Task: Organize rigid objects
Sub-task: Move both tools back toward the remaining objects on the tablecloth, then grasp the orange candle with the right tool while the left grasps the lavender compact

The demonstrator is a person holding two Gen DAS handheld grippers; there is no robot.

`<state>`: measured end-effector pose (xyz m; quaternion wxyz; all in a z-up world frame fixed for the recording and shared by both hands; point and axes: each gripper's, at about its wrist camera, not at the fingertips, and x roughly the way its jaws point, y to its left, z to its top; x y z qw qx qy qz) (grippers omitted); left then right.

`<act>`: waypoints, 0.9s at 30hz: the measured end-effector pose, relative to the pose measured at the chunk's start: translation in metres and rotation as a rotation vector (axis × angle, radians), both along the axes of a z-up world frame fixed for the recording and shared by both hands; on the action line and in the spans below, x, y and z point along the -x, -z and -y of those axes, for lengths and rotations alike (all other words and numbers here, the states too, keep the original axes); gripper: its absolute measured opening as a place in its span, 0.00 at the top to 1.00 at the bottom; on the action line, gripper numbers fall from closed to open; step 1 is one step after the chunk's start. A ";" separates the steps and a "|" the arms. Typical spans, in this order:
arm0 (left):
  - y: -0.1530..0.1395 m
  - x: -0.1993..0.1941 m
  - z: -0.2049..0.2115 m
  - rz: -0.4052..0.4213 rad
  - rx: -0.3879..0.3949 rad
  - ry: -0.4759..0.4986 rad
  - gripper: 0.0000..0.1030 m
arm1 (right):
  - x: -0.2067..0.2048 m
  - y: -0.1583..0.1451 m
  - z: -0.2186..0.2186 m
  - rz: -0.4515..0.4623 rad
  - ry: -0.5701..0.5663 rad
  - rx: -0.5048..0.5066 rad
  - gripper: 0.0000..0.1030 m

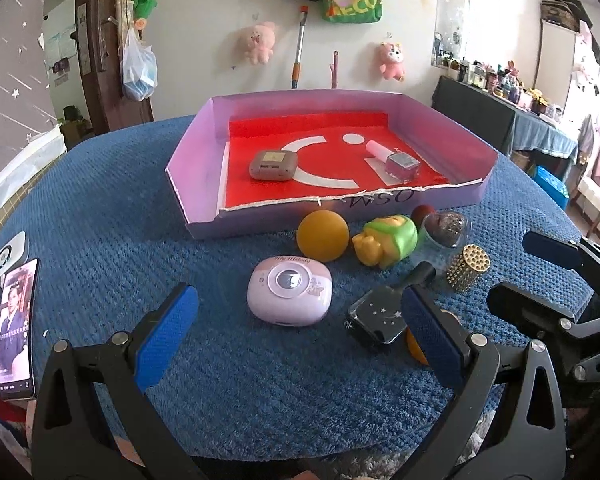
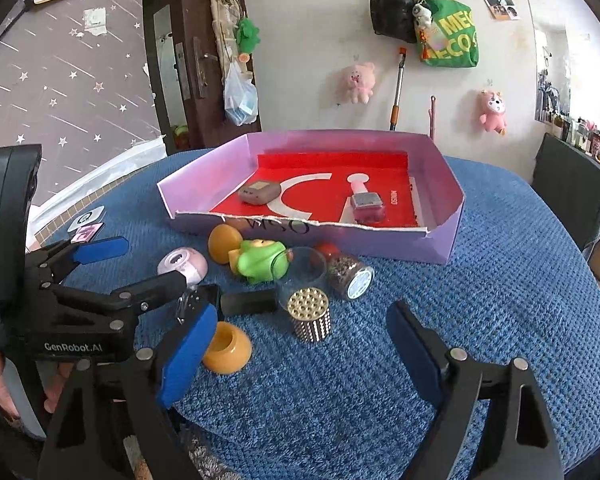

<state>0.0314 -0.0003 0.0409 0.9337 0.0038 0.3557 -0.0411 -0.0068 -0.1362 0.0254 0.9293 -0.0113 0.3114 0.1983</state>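
Orange cup's [image 2: 226,346] hollow shows only from the right wrist view.

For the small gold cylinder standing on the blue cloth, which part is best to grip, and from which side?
Probably grip the gold cylinder across its round side wall, near mid-height. It stands upright with its holed end up. Come from the near side, where the open right gripper already faces it; a clear cup stands close behind it.

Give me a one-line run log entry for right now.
tray: beige case, nail polish inside | on cloth: pink case, gold cylinder | left gripper: open, empty | right gripper: open, empty
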 end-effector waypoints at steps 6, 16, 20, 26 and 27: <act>0.005 -0.001 -0.004 -0.016 0.021 0.001 0.02 | -0.004 0.007 0.002 -0.019 0.026 0.010 0.25; 0.010 0.002 0.007 -0.049 0.067 0.109 0.20 | -0.012 0.017 0.005 -0.064 0.041 0.009 0.31; 0.011 0.003 0.003 -0.041 0.059 0.080 0.23 | -0.011 0.017 0.005 -0.060 0.040 0.017 0.31; 0.014 -0.003 -0.018 -0.064 0.086 0.022 0.25 | -0.002 0.015 0.005 -0.065 0.002 -0.020 0.32; 0.015 -0.003 -0.020 -0.064 0.085 0.016 0.25 | 0.002 0.015 0.003 -0.067 -0.017 -0.029 0.32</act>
